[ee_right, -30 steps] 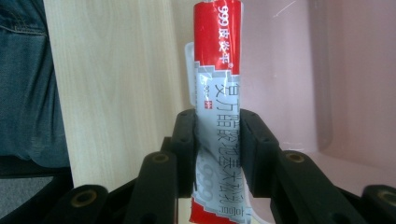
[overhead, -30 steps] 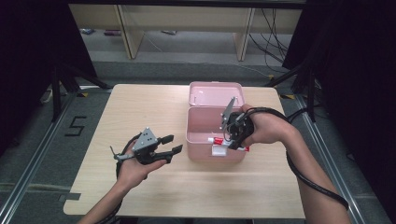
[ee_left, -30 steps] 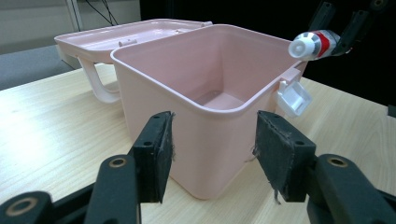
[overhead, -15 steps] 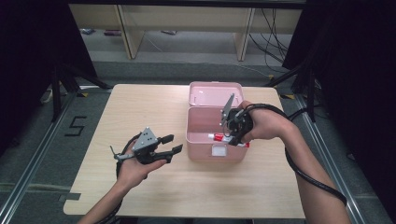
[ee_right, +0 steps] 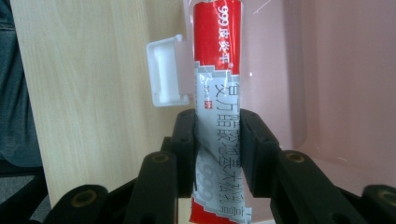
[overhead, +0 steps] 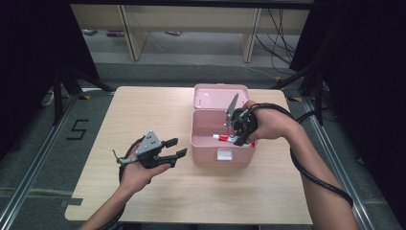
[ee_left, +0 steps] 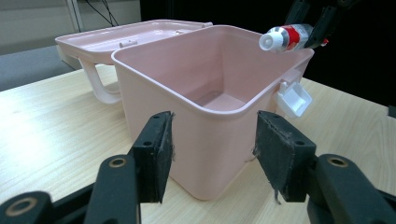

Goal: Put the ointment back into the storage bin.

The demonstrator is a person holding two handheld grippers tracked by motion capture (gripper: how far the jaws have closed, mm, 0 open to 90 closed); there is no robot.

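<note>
A red, white and grey ointment tube (ee_right: 217,93) with a white screw cap sits clamped crosswise between the two black pads of the right gripper (ee_right: 217,154), which grasps it about its grey printed middle. In the high view the tube (overhead: 224,138) lies roughly level over the open mouth of a pale pink plastic box (overhead: 207,154), near the box's front wall, with its cap pointing toward the person's left. The left gripper view shows the capped end (ee_left: 286,37) hanging just above the box rim (ee_left: 187,100), clear of the bare pink floor inside.

The box's hinged pink lid (overhead: 219,96) lies thrown back flat on the table behind it, and a small white latch (overhead: 223,154) hangs at the middle of the front wall. The box stands on a light wooden table (overhead: 143,110), right of centre.

The left gripper (overhead: 173,148) rests in the person's left hand (overhead: 136,172) near the table's front left, well apart from the box, pointing toward it, its jaws spread with nothing between them.
</note>
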